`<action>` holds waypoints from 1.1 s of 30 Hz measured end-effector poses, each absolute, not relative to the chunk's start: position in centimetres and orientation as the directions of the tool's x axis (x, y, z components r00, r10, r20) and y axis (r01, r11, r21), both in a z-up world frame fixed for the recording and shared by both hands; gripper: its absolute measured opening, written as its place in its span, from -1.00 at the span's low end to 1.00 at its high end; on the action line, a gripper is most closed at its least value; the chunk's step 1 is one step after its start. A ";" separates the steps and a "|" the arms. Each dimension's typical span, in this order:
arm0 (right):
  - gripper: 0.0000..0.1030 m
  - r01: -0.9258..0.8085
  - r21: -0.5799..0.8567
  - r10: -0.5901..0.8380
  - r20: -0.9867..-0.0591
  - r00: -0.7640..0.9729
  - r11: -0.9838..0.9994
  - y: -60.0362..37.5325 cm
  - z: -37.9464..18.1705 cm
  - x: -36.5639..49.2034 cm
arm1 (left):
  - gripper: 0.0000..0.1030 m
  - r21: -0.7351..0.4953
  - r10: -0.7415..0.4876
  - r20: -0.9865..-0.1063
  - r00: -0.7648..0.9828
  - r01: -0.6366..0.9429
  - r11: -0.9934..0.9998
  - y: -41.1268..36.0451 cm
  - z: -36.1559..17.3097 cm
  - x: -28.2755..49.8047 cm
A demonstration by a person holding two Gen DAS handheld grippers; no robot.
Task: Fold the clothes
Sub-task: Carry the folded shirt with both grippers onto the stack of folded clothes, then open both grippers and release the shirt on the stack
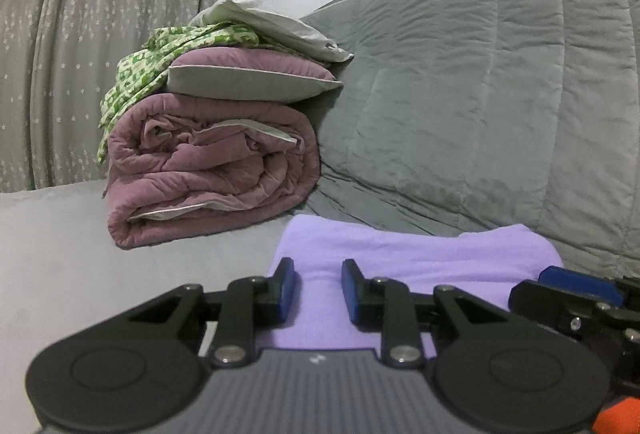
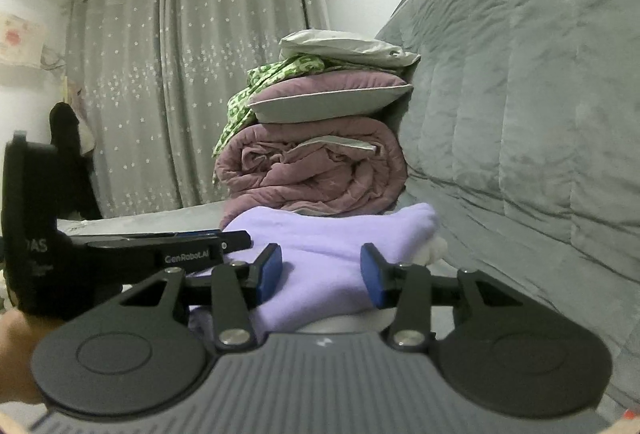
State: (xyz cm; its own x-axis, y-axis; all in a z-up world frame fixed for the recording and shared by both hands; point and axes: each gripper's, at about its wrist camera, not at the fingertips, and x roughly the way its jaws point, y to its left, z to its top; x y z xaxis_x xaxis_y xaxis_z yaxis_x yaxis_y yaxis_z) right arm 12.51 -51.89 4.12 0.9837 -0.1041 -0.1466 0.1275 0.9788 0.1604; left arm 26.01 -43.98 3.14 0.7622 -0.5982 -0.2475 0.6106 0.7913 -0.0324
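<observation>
Lilac garment (image 1: 416, 258) folded, lying on grey bed (image 1: 80, 234) near padded headboard (image 1: 500, 94), in front of rolled mauve quilt (image 1: 208, 170) with pillows (image 1: 252, 72) stacked on top

Left claw (image 1: 318, 292) released, blue pads apart over garment's near edge, seemingly not touching cloth

Right claw (image 2: 320, 272) released, pads straddling raised fold, nothing pinched

Starred curtain (image 2: 160, 74) behind

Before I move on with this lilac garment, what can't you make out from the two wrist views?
- Folded lilac fleece garment: near edge hidden by the left gripper body, left wrist view.
- Same, right wrist view: lower part behind the right gripper; white patch at its right end unidentifiable.
- Rolled mauve quilt: its base is hidden by the garment.
</observation>
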 end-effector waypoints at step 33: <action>0.70 0.249 0.282 -0.139 -0.358 0.923 0.927 -46.7 8.4 3.1 | 0.73 0.042 -0.377 -0.474 0.796 0.448 0.893 -35.4 6.7 11.6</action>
